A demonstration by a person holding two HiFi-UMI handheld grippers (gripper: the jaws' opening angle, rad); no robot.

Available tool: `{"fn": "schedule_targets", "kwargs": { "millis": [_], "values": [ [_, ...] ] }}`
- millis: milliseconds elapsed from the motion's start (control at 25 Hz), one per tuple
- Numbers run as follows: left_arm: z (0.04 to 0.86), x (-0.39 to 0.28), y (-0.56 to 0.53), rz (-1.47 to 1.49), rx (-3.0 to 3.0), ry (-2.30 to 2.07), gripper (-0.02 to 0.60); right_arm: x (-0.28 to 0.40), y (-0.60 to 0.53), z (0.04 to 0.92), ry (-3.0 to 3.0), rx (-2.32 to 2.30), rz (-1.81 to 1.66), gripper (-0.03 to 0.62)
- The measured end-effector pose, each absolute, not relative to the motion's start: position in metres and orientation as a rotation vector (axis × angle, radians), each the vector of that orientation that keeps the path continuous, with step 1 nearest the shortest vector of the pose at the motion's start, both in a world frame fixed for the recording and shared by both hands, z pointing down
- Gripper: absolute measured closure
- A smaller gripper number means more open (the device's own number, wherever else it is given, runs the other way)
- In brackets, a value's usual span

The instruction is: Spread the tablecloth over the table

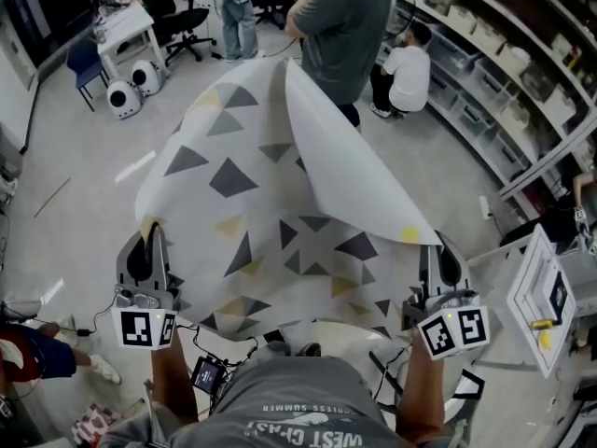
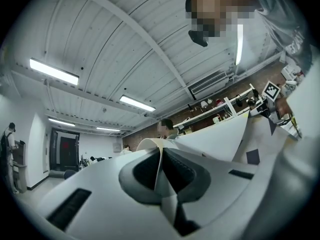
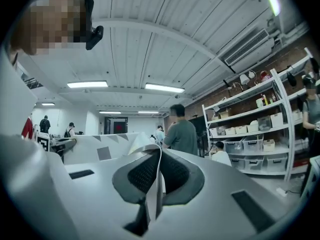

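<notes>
The tablecloth (image 1: pixel 252 203) is white with grey and yellow triangles. It hangs in the air, stretched between my two grippers. Its far right part is folded back toward me, showing the plain white underside (image 1: pixel 340 157). My left gripper (image 1: pixel 149 241) is shut on the cloth's near left corner. My right gripper (image 1: pixel 437 252) is shut on the near right corner. In the left gripper view the cloth's edge (image 2: pixel 167 199) is pinched between the left gripper's (image 2: pixel 161 159) shut jaws. The right gripper view shows the same: a fold of cloth (image 3: pixel 155 194) clamped by the right gripper (image 3: pixel 159 159). A pale rounded surface (image 1: pixel 326 332) shows below the cloth's near edge.
A person in a grey shirt (image 1: pixel 343 26) stands just beyond the cloth's far edge. Another person (image 1: pixel 406 71) crouches by the long shelving (image 1: pixel 504 82) on the right. White round machines (image 1: pixel 131 91) and a desk with chairs stand at the far left. A white device (image 1: pixel 541 297) is at my right.
</notes>
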State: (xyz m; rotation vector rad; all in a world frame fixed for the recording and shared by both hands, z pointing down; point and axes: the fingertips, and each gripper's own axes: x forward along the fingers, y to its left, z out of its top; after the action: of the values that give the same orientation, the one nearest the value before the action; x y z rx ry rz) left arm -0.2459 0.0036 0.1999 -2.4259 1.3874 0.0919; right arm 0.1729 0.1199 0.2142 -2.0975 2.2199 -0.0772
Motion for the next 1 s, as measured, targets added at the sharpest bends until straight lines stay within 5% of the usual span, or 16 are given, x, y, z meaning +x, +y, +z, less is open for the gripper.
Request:
{"fn": "schedule_targets", "kwargs": {
  "millis": [1000],
  "values": [
    [0.332,-0.221,-0.145,-0.204,-2.606,1.507,0.581,0.220,-0.034,0.353,2.195,-2.245,-0.409,0.582]
  ]
}}
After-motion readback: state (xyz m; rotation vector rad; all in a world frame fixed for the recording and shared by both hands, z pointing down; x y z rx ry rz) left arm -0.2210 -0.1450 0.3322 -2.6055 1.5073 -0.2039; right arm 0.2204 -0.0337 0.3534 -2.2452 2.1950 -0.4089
